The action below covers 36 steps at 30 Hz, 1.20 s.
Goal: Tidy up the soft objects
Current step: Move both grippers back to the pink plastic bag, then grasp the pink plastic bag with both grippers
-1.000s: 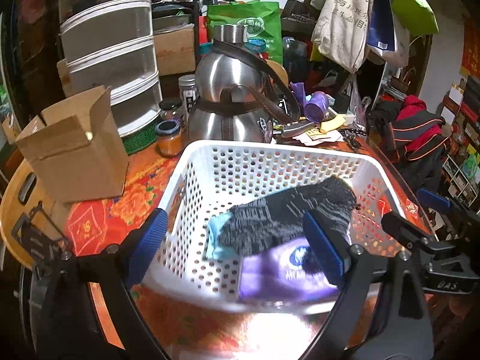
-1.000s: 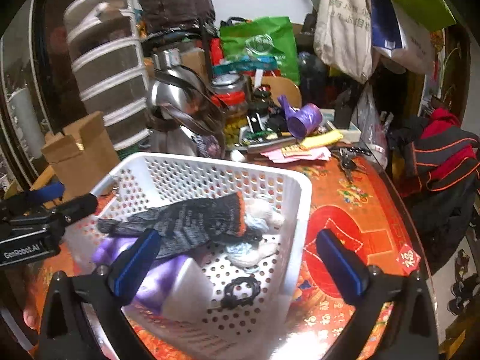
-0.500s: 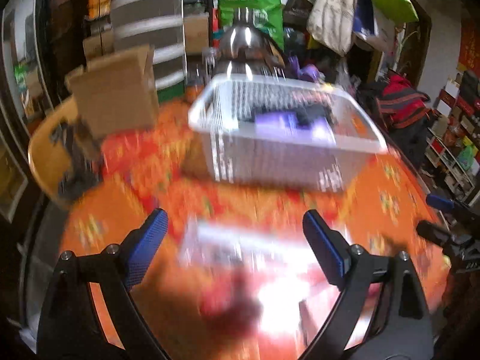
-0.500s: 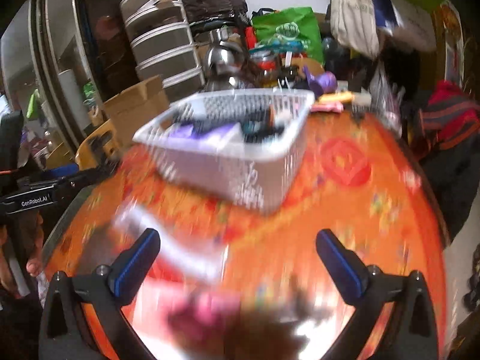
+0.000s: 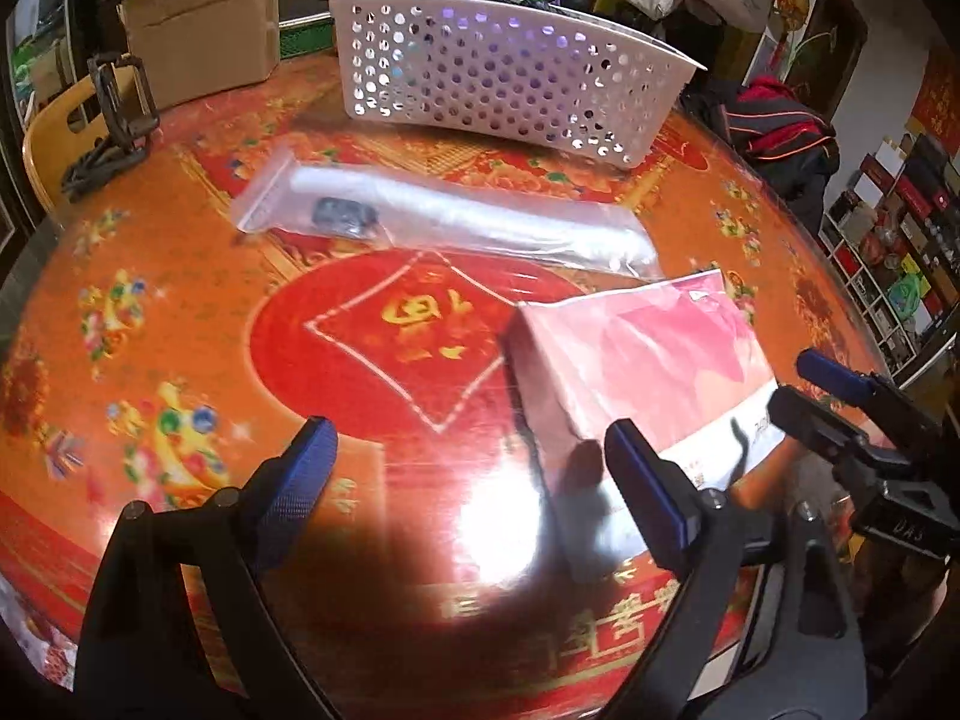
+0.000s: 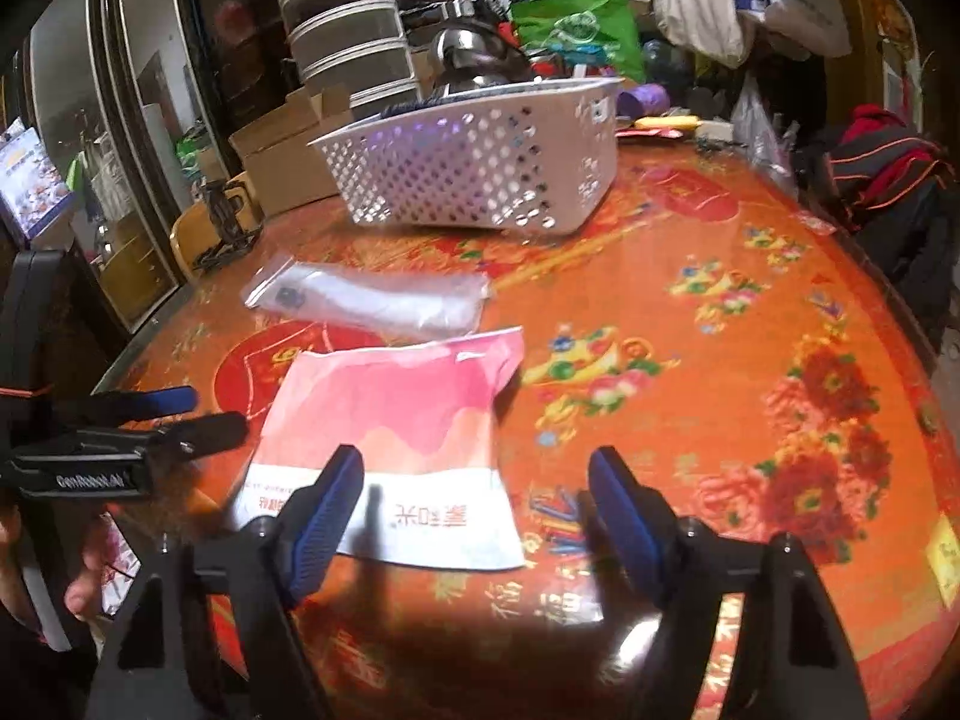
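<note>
Left wrist view: the left gripper (image 5: 465,468) hangs with fingers spread wide and empty, low over the table (image 5: 180,324). The pink packet (image 5: 636,360) lies flat just right of it; the clear bag (image 5: 444,222) lies between the packet and the white basket (image 5: 510,78). Both look light, limp and slippery; a pinch at a free edge seems best. Right wrist view: the right gripper (image 6: 474,510) is likewise spread and empty, its left finger over the pink packet (image 6: 396,420). The white basket (image 6: 480,162), beyond the clear bag (image 6: 372,300), holds dark fabric and something purple.
</note>
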{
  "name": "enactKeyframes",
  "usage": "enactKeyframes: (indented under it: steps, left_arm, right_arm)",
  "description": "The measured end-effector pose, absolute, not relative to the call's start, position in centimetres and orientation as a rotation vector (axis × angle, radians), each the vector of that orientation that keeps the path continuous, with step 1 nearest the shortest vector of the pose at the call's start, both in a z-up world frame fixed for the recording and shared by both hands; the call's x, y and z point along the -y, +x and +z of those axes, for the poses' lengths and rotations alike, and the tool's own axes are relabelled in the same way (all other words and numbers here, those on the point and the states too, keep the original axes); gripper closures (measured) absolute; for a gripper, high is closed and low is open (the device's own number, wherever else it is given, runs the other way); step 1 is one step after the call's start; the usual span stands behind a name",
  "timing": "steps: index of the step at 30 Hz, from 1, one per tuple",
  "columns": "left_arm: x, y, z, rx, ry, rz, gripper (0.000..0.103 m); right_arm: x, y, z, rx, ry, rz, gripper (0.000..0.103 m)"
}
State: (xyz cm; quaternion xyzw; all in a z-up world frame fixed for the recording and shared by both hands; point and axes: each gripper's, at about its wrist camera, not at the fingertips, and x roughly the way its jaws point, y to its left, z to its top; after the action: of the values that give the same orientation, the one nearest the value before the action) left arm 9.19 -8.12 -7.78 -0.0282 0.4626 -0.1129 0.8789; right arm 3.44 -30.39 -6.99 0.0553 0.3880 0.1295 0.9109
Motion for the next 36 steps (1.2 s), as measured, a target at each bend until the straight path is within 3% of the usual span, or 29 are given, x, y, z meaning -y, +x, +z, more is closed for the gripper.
enactKeyframes:
  steps: [5,12,19,23,26,30,36]
  left_arm:
    - [9.6,9.6,-8.4,-0.981,-0.061,-0.251,0.028]
    - [10.9,10.4,-8.0,-0.986,-0.085,-0.321,0.032]
    - [12.4,10.4,-8.1,-0.979,-0.104,-0.391,0.066]
    - [11.8,10.6,-8.2,-0.987,-0.137,-0.414,0.075]
    - [11.7,10.3,-8.1,-0.977,-0.138,-0.429,0.082]
    - [10.9,10.1,-8.0,-0.948,-0.15,-0.444,0.088]
    - [10.4,9.7,-7.5,-0.903,-0.117,-0.456,0.091]
  right_arm:
    - [29.8,4.3,-7.7,-0.83,0.104,0.294,0.032]
    - [29.2,4.6,-8.3,-0.833,0.1,0.323,0.04]
    - [27.9,4.0,-8.4,-0.835,0.065,0.347,0.05]
    - [27.8,3.7,-8.4,-0.834,0.078,0.359,0.058]
    - [28.0,3.7,-8.4,-0.837,0.1,0.358,0.069]
    - [28.3,3.5,-8.1,-0.834,0.121,0.361,0.086]
    - [27.9,3.4,-8.0,-0.833,0.122,0.367,0.09]
